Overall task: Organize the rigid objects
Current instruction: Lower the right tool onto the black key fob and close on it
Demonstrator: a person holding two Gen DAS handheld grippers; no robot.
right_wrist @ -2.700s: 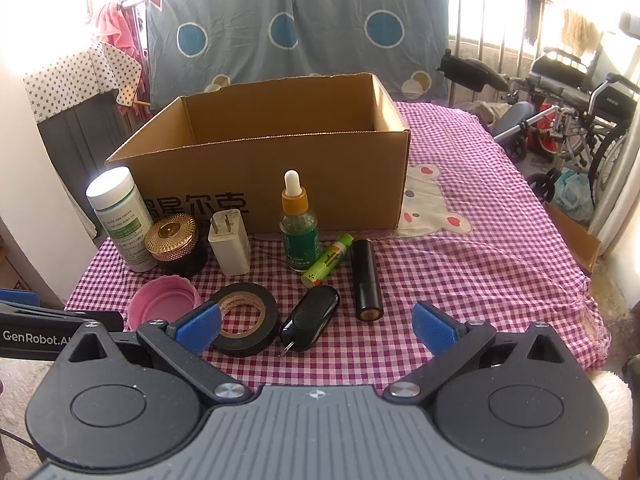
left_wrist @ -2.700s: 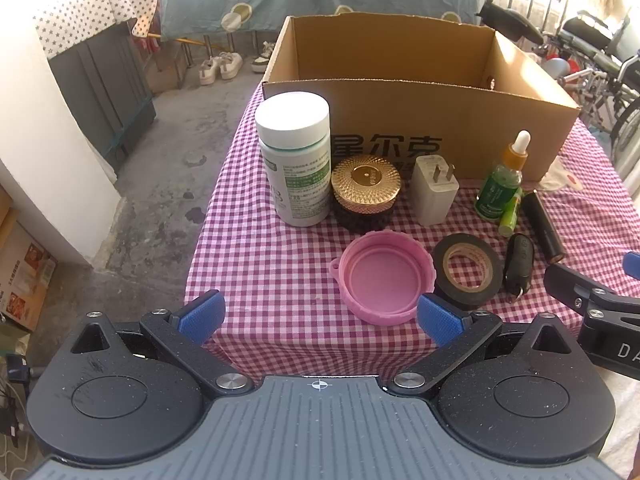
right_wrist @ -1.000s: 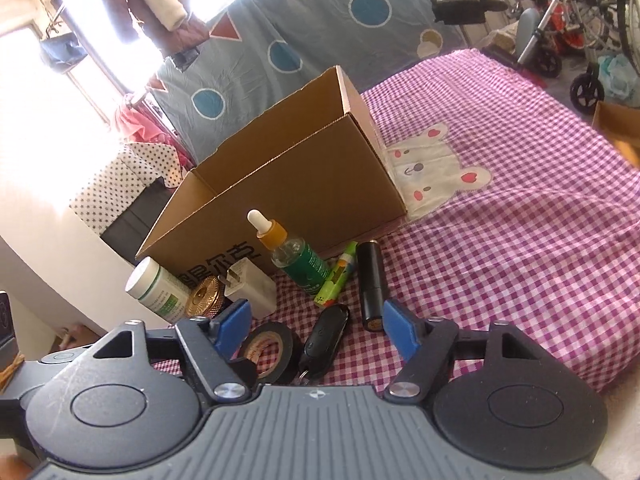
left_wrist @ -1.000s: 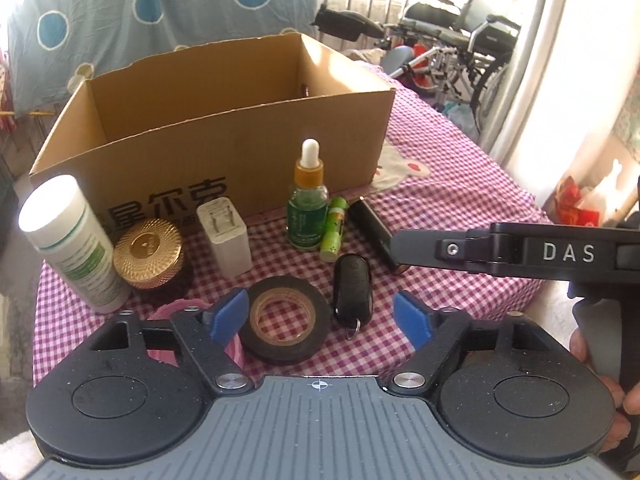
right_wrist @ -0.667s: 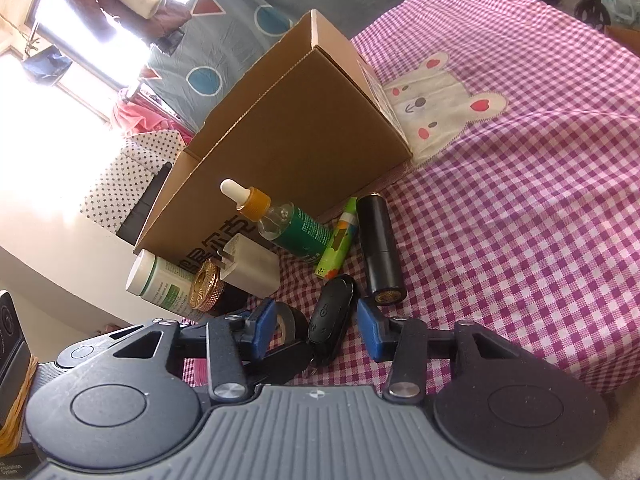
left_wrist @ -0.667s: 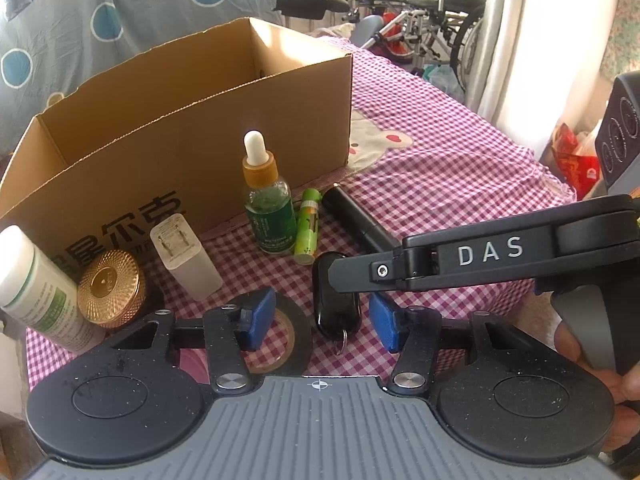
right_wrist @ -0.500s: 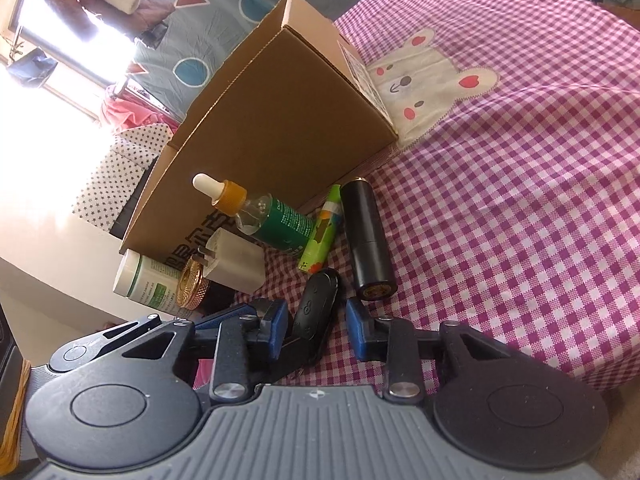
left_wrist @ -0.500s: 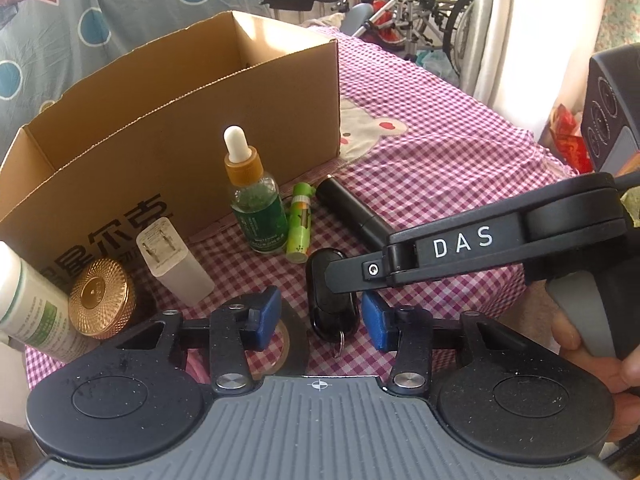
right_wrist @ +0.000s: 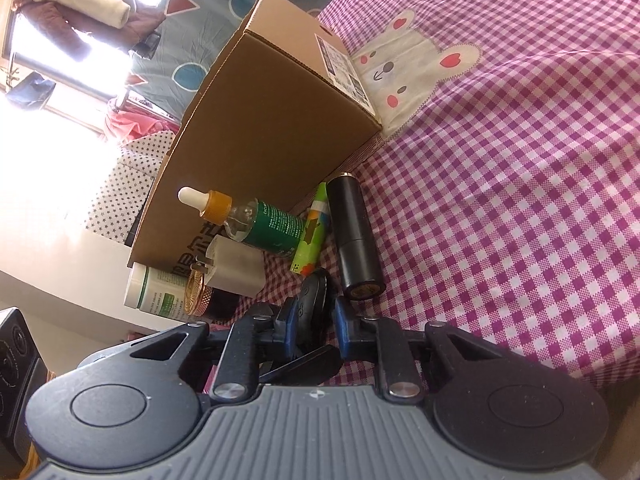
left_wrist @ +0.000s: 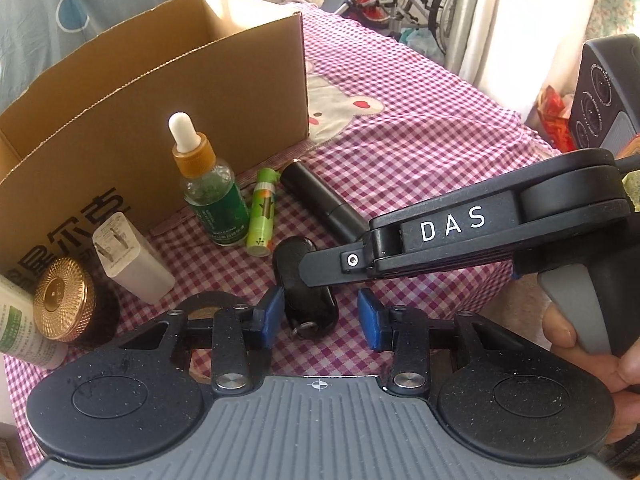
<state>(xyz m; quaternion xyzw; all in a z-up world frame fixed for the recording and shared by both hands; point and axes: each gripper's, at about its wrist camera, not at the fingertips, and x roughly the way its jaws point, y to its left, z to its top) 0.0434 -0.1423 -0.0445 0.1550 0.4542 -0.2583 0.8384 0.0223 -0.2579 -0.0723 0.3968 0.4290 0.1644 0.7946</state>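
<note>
A black key fob (left_wrist: 304, 288) lies on the checked cloth in front of a green dropper bottle (left_wrist: 212, 196), a green tube (left_wrist: 262, 216) and a black cylinder (left_wrist: 320, 204). My left gripper (left_wrist: 320, 318) straddles the fob's near end. Its jaws are closing: the left pad is beside the fob and the right pad stands apart from it. My right gripper (right_wrist: 315, 322) reaches in from the right, its jaws closing with both pads against the key fob (right_wrist: 314, 304). In the left wrist view, one of its fingers (left_wrist: 332, 268) covers the fob's far part.
An open cardboard box (left_wrist: 160, 92) stands behind the row. A white charger (left_wrist: 132, 264), a gold-lidded jar (left_wrist: 60, 300) and a white bottle (left_wrist: 16, 328) stand at the left. A tape roll (left_wrist: 208, 300) is mostly hidden by my left gripper. A hand (left_wrist: 592, 344) holds the right gripper's handle.
Both grippers have come down and in onto the key fob, and both pairs of jaws have narrowed. The right gripper's pads have closed onto the fob's sides.
</note>
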